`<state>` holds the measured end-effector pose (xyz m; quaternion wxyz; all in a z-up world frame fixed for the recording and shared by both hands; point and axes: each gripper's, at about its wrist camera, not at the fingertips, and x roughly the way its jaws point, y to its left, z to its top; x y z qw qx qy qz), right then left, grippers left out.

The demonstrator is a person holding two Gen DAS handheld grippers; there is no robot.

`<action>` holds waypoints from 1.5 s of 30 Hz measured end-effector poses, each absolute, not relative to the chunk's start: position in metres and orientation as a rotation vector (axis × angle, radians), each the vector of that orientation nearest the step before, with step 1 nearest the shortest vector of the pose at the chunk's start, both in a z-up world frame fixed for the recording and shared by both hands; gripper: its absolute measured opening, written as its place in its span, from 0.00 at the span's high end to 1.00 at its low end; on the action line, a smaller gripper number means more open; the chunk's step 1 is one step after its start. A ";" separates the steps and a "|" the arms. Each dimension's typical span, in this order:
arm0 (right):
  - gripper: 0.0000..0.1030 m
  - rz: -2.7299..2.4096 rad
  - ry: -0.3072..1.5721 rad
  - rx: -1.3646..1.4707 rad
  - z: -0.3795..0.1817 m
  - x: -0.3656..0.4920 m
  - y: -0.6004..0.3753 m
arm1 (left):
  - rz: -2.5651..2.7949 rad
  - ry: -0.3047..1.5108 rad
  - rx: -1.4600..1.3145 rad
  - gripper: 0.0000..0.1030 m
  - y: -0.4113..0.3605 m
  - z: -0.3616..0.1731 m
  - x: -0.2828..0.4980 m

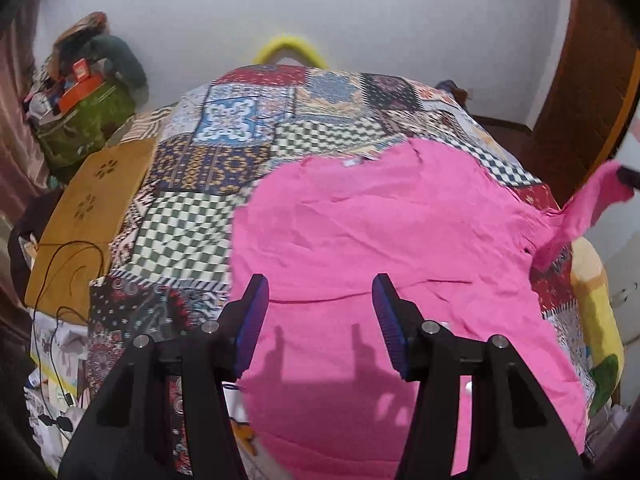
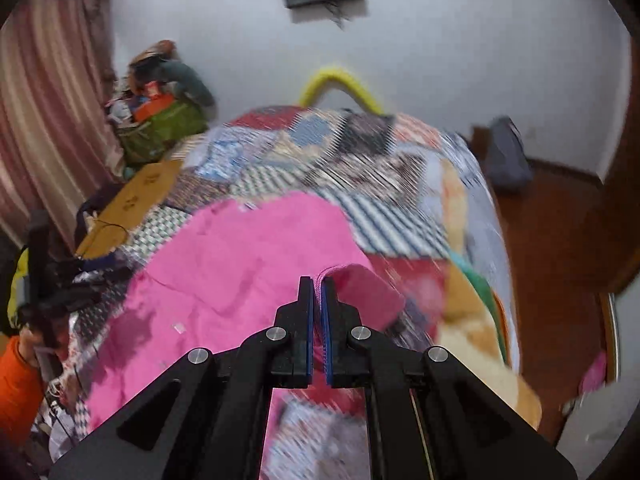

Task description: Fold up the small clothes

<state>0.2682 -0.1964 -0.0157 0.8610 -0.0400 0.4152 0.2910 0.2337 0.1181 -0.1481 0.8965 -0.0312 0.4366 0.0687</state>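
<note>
home bedroom: quilted bed (image 1: 248, 152), curtain (image 2: 44, 120)

my left tongs (image 1: 320, 292) are matte black, angular plastic, each finger faced with a ribbed blue pad (image 1: 256, 312) and pinned by round silver screws (image 1: 141, 340). my right tongs (image 2: 318, 292) have the same black linkage arms, blue pads and silver screws. at nine o'clock in the right view, an orange sleeve (image 2: 16, 376) and a bit of skin show.
</note>
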 end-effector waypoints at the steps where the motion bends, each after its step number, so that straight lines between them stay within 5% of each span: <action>1: 0.97 0.627 0.861 -0.098 -0.012 0.270 -0.183 | 0.152 0.898 -0.065 0.48 0.124 -0.147 0.232; 16: 0.96 0.874 0.969 -0.265 -0.075 0.287 0.008 | 0.213 0.912 -0.132 0.44 0.196 -0.167 0.212; 18: 0.92 0.876 0.982 -0.300 -0.083 0.284 0.023 | 0.207 0.924 -0.137 0.44 0.196 -0.172 0.215; 22: 0.63 0.869 0.960 -0.308 -0.080 0.280 0.022 | 0.177 0.934 -0.134 0.44 0.186 -0.177 0.224; 36: 0.52 0.617 0.882 -0.349 -0.069 0.301 -0.091 | 0.067 1.046 -0.296 0.44 0.139 -0.208 0.302; 39: 0.52 0.577 0.925 -0.351 -0.088 0.305 -0.112 | 0.052 1.096 -0.374 0.56 0.138 -0.223 0.316; 41: 0.52 0.558 0.956 -0.346 -0.103 0.308 -0.123 | 0.036 1.115 -0.393 0.73 0.134 -0.228 0.322; 45: 0.52 0.544 1.003 -0.309 -0.123 0.314 -0.138 | 0.027 1.131 -0.387 0.84 0.126 -0.235 0.327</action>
